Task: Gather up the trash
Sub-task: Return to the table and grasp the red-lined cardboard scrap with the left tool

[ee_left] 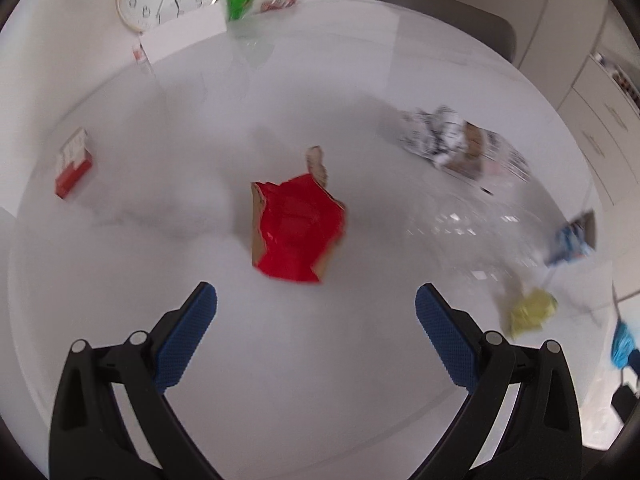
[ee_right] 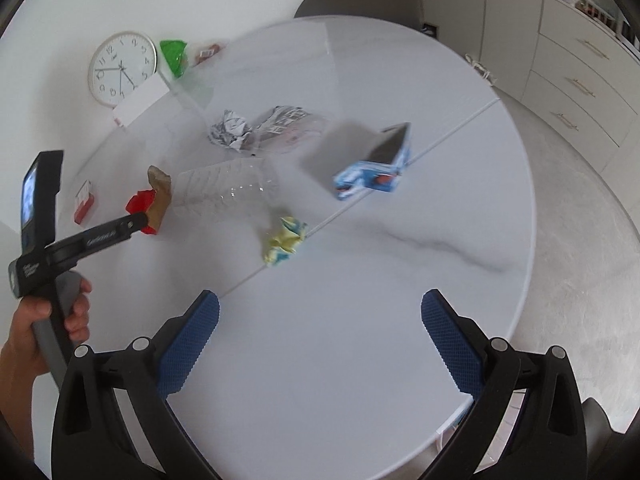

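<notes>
1. Plainly, the left gripper [ee_left: 316, 308] is the one lined up: the torn red wrapper [ee_left: 298, 228] lies on the white table [ee_left: 160, 128] at twelve o'clock from its fingertips, just beyond them and between their lines, not yet touched.
2. Its jaws stand wide apart with nothing between the blue pads [ee_left: 188, 340].
3. The wrapper's long axis looks to run roughly from seven o'clock to one o'clock in the left wrist view, its brown torn tip pointing away; blur makes this uncertain.
4. The right gripper [ee_right: 320, 312] is likewise spread and empty, hovering over bare table, well apart from the wrapper, which sits at ten o'clock in its view.
5. Nearer the right gripper are the crumpled yellow paper [ee_right: 285, 240] at twelve o'clock and the blue carton [ee_right: 374, 170] at one o'clock.
6. My guess: a straight advance of the left gripper will straddle the wrapper.
</notes>
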Available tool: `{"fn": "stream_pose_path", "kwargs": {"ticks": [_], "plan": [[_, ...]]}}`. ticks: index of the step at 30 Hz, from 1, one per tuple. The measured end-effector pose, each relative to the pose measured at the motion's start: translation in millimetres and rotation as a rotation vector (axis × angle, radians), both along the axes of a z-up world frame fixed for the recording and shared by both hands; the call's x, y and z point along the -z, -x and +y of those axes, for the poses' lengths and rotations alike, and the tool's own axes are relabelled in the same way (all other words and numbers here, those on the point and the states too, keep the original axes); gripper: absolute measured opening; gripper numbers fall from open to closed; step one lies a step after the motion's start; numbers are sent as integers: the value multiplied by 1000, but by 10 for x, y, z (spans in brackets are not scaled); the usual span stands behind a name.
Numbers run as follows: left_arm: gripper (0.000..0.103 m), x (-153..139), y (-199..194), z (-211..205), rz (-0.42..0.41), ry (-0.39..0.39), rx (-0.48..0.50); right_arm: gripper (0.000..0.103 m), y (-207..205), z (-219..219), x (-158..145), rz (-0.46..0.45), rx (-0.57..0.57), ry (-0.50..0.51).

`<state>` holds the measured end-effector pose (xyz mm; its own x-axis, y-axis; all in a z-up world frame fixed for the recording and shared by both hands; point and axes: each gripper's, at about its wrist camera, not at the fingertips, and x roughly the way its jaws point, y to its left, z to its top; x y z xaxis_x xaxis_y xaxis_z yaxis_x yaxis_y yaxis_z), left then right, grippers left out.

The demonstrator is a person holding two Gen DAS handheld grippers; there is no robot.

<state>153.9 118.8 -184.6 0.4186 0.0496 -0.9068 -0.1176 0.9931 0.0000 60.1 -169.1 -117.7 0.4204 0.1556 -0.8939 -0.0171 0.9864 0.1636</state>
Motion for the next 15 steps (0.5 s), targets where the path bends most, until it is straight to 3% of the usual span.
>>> {"fn": "stream_pose_path", "kwargs": {"ticks": [12,15], "plan": [[95,579,-635,203,88,20,-52,100,-430,260,348,74,-53,1],[88,616,-684,243,78,20,-59,100,-491,261,436,92,-61,2]]}}
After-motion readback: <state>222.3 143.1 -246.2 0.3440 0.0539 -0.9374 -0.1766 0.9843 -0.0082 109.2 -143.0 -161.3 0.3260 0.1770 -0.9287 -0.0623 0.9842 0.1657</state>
